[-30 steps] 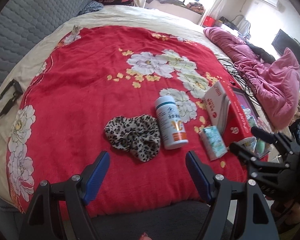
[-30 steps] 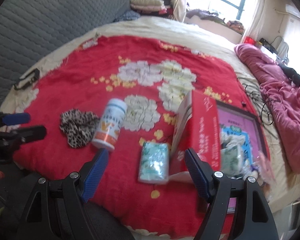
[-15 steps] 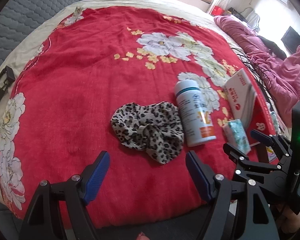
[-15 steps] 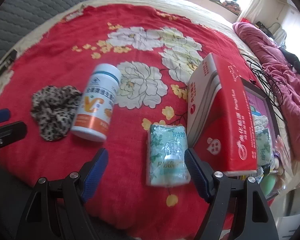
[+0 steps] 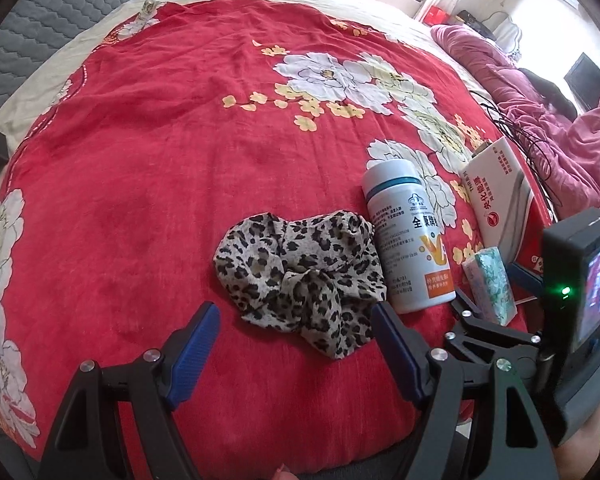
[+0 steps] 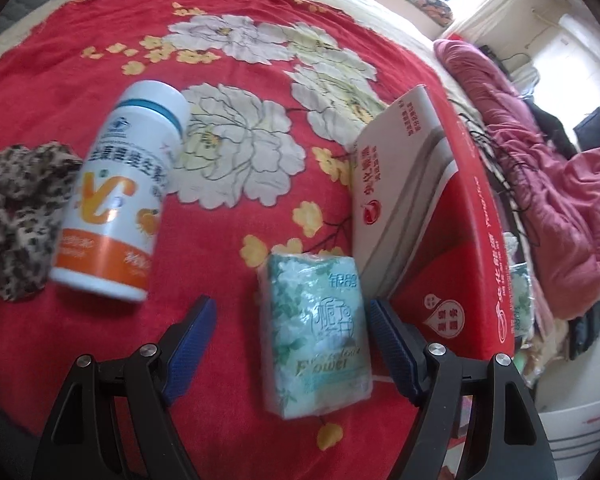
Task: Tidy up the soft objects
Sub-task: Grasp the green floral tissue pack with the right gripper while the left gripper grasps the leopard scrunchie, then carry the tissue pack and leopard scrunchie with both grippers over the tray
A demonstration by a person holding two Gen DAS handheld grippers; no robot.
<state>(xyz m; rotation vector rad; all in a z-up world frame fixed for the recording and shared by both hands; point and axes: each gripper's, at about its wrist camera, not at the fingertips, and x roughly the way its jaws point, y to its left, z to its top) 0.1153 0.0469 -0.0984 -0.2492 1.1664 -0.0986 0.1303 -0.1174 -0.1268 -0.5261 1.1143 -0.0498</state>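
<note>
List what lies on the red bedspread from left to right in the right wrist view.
leopard-print scrunchie → white vitamin bottle → tissue pack → red and white box

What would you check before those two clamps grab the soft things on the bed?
1. Left gripper open: ok.
2. Right gripper open: ok.
3. Leopard-print scrunchie lined up between the left gripper's fingers: ok.
4. Tissue pack centred between the right gripper's fingers: not ok, it sits toward the right finger.
5. Bottle clear of the scrunchie: not ok, they look touching.
6. Red box clear of the tissue pack: cannot tell.
</note>
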